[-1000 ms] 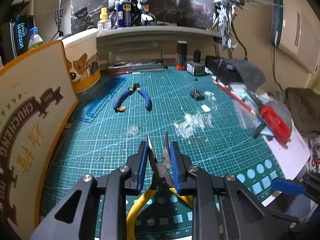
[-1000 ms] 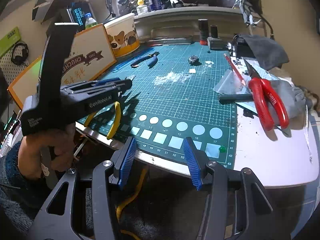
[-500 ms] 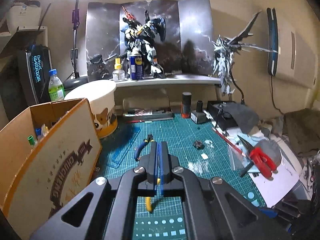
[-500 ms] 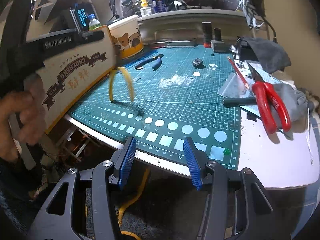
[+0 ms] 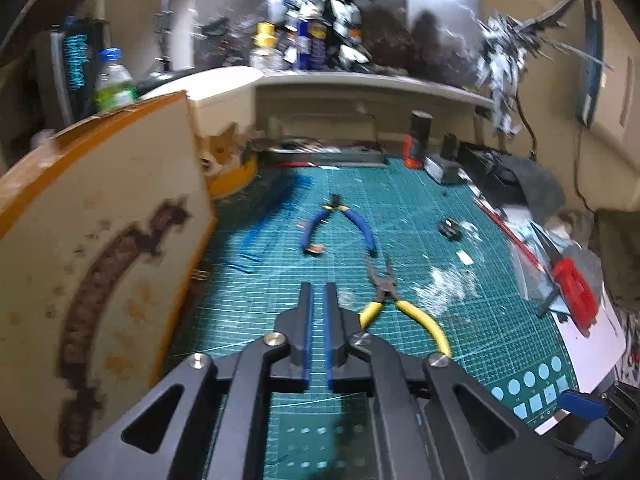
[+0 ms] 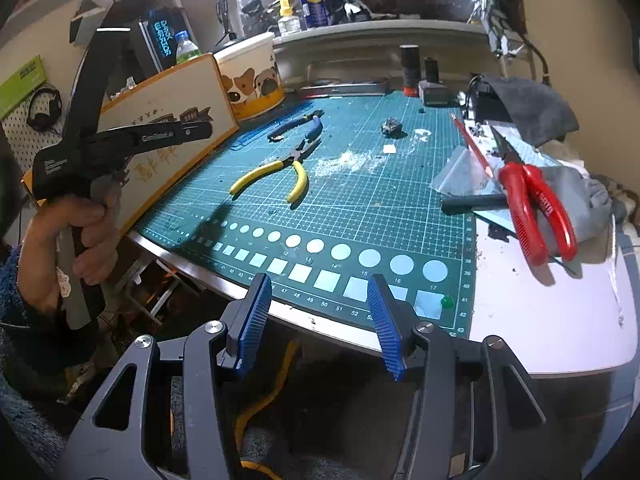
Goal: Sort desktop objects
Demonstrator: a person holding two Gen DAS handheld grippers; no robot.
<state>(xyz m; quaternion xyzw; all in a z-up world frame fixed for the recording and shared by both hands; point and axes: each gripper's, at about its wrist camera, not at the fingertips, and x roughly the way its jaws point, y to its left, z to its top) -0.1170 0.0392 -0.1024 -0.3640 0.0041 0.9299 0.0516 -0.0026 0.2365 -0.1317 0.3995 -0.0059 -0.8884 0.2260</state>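
Yellow-handled pliers [image 5: 400, 304] lie flat on the green cutting mat [image 5: 400, 208], just right of my left gripper [image 5: 317, 292], whose fingers stand almost closed with a thin gap and hold nothing. The pliers also show in the right wrist view [image 6: 280, 172]. Blue-handled pliers [image 5: 340, 224] lie farther back on the mat [image 6: 360, 208]. My left gripper [image 6: 200, 130] hovers above the mat's left side by the cardboard box [image 6: 168, 128]. My right gripper [image 6: 316, 312] is open and empty, off the mat's front edge.
The cardboard box [image 5: 100, 240] stands at the left with a corgi-print tub [image 6: 252, 80] behind it. Red-handled cutters [image 6: 536, 208], a red pencil [image 6: 472, 144] and grey cloth [image 6: 532, 108] lie at the right. A small black part [image 6: 391, 126] and white debris [image 6: 352, 160] sit mid-mat.
The yellow pliers, held up in my left gripper half a second ago, now lie on the mat. My left gripper has dropped back toward the mat, empty. The right gripper has not moved.
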